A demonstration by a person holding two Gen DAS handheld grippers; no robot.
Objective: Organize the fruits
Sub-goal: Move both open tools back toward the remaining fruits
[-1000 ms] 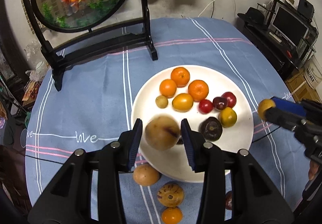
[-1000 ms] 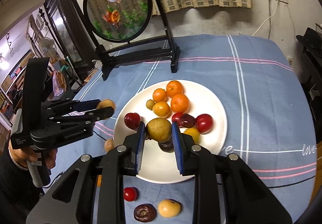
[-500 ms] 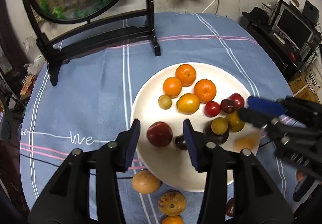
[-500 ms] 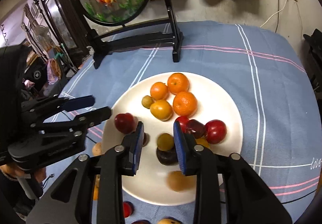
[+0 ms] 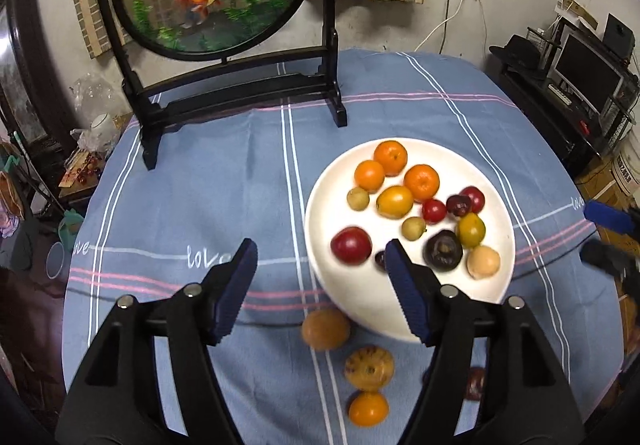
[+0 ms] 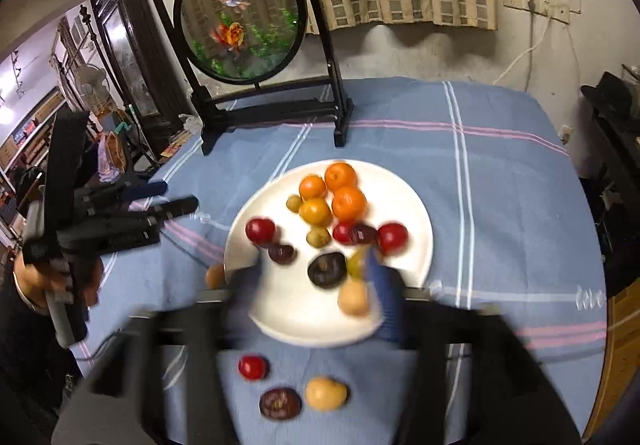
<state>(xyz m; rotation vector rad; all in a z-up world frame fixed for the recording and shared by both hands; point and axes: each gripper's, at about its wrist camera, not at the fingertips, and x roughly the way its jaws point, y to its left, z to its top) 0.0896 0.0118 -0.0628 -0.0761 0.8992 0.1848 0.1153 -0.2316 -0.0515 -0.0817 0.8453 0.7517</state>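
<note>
A white plate (image 5: 360, 309) on the blue striped cloth holds several fruits: three oranges (image 5: 390, 157), a red plum (image 5: 351, 245), a dark purple fruit (image 5: 443, 249) and a tan fruit (image 5: 483, 261). My left gripper (image 5: 320, 277) hangs over the plate's left rim. Its jaws are opening, with nothing between them. My right gripper (image 6: 314, 293) is blurred, low over the plate's (image 6: 420, 205) near part. Its jaws are opening too, and no fruit is gripped. A brown fruit (image 5: 325, 328), a striped yellow one (image 5: 369, 367) and an orange one (image 5: 368, 409) lie on the cloth.
A round goldfish screen on a black stand (image 5: 240, 101) sits at the table's far side. More loose fruit lies near the front edge: a red one (image 6: 252, 367), a dark one (image 6: 280, 403) and a tan one (image 6: 325, 393). A person's hand (image 6: 40, 277) holds the left gripper (image 6: 160, 201).
Each gripper held a fruit over the plate a second ago. Both have let go and opened wide, the fruits now lie on the plate, and both grippers have drawn back from it.
</note>
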